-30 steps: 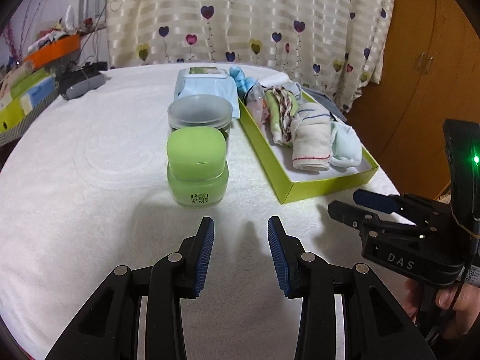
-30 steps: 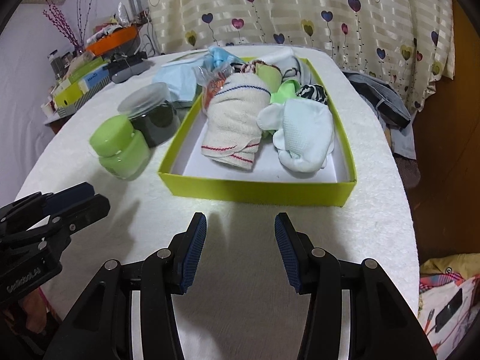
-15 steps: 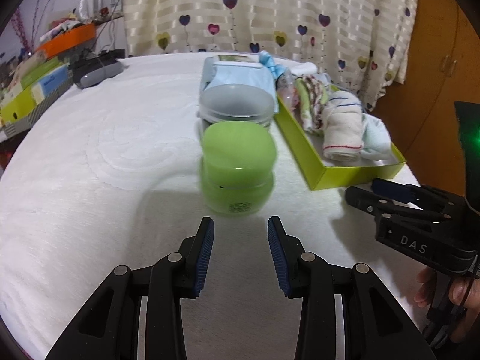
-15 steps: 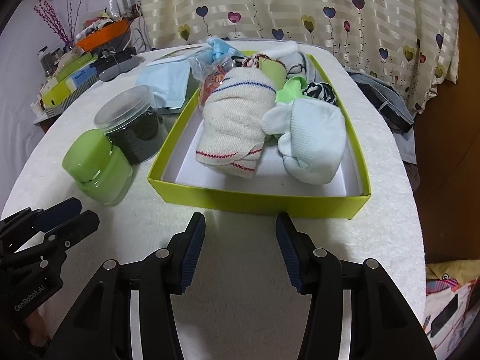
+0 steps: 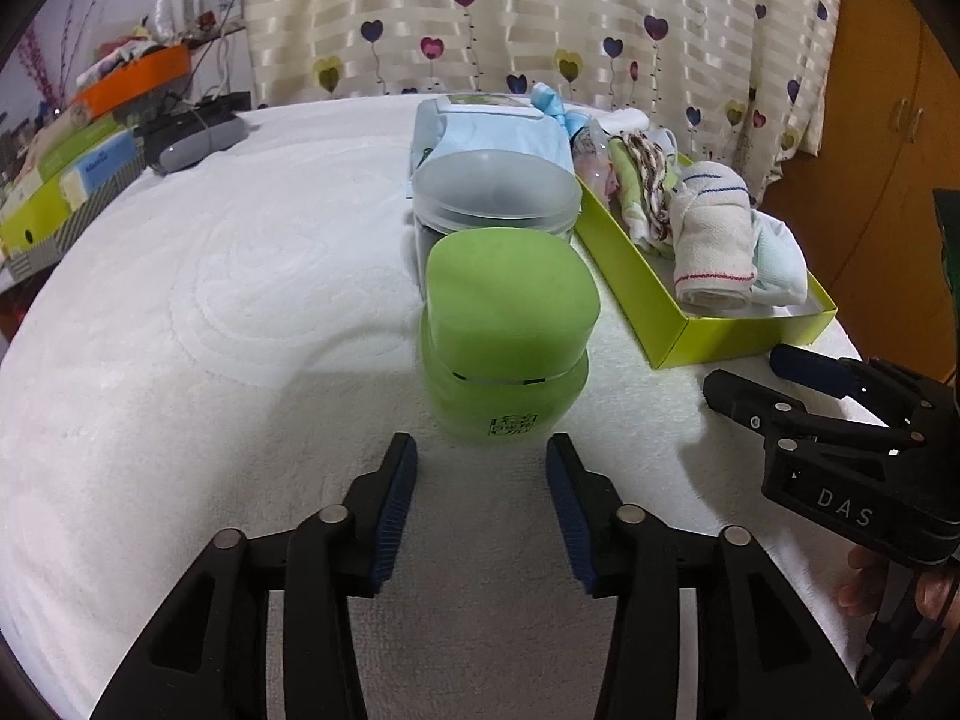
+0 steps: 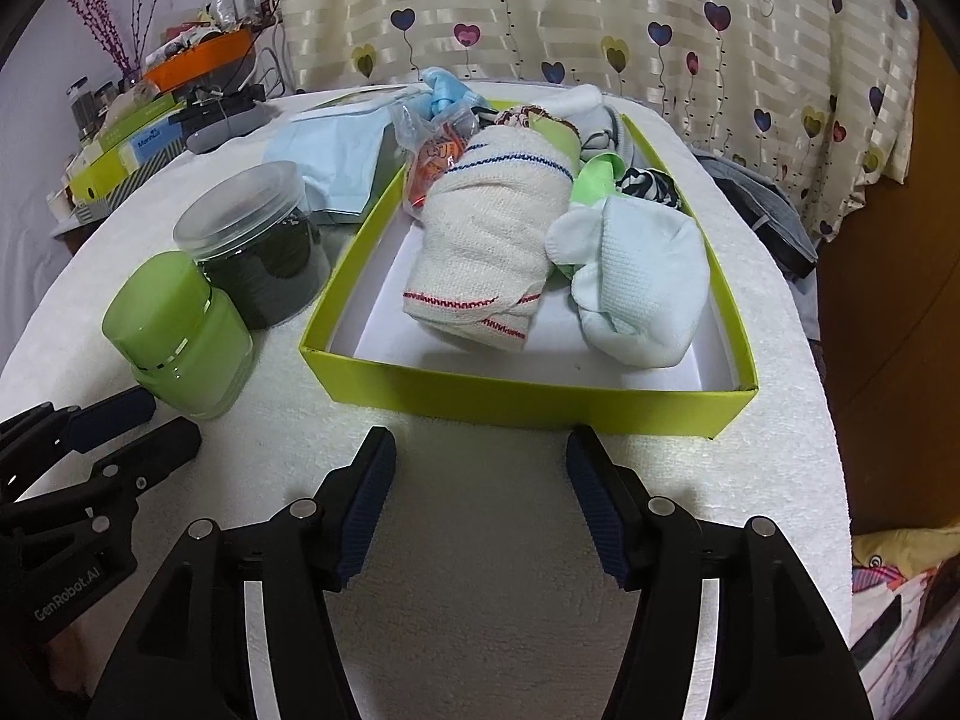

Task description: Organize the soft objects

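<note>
The left gripper (image 5: 480, 456) points down at the white towel-covered table (image 5: 210, 300). Its jaws have just been opening and now stand apart with nothing between them. Directly ahead, at 12 o'clock, stands the green jar (image 5: 509, 330), just beyond the fingertips and not touching them. Behind this jar, still at 12 o'clock, is a clear-lidded jar (image 5: 495, 195), and behind that a pale blue packet (image 5: 492, 132).

The right gripper (image 6: 480, 450) also hangs above the table. Its jaws have just been opening too, and they are wide apart and empty. At 12 o'clock from it, just beyond the fingertips, lies the yellow-green box (image 6: 528, 399). Inside the box are the soft things: a rolled cream cloth (image 6: 492, 252) with red and blue stitching in the middle, and a pale blue sock (image 6: 642, 294) at about 1 o'clock, touching the roll. More small cloths are packed at the far end of the box.

In the right wrist view the green jar is at 10 o'clock, beside the box, well apart from the right fingers.
</note>
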`<state>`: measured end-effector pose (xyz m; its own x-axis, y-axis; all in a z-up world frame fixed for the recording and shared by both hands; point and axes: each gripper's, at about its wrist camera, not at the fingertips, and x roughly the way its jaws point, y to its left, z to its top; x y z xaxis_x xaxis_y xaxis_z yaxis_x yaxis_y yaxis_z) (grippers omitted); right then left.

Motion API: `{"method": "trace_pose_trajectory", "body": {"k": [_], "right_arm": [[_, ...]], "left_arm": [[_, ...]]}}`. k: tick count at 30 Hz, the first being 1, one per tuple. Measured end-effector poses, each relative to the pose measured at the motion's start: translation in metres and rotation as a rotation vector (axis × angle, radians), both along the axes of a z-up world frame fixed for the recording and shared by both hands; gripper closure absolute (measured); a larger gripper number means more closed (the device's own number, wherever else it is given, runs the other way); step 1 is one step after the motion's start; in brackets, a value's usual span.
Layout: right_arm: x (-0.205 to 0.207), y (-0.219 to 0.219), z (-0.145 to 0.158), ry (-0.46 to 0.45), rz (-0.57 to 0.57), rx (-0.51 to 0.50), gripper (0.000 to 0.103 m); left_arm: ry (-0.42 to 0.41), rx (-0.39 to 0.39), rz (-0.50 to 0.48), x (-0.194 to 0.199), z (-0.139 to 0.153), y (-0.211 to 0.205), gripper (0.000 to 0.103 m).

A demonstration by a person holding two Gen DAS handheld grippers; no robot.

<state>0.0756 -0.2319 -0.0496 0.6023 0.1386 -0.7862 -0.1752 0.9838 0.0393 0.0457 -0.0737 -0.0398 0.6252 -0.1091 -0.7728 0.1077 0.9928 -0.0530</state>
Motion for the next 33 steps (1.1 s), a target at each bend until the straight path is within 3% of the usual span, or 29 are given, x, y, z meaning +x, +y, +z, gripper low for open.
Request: {"method": "trace_pose_trajectory", "body": {"k": [16, 33], "right_arm": [[0.0002, 0.0005, -0.0006, 0.0, 0.002, -0.005, 0.04], [0.0002, 0.0011, -0.0008, 0.0, 0.002, -0.007, 0.04]], "left_arm": [[-0.007, 0.013, -0.04, 0.0044, -0.0026, -0.0042, 0.042], [-0.003, 0.016, -0.06, 0.0048, -0.0038, -0.0089, 0.034]]}}
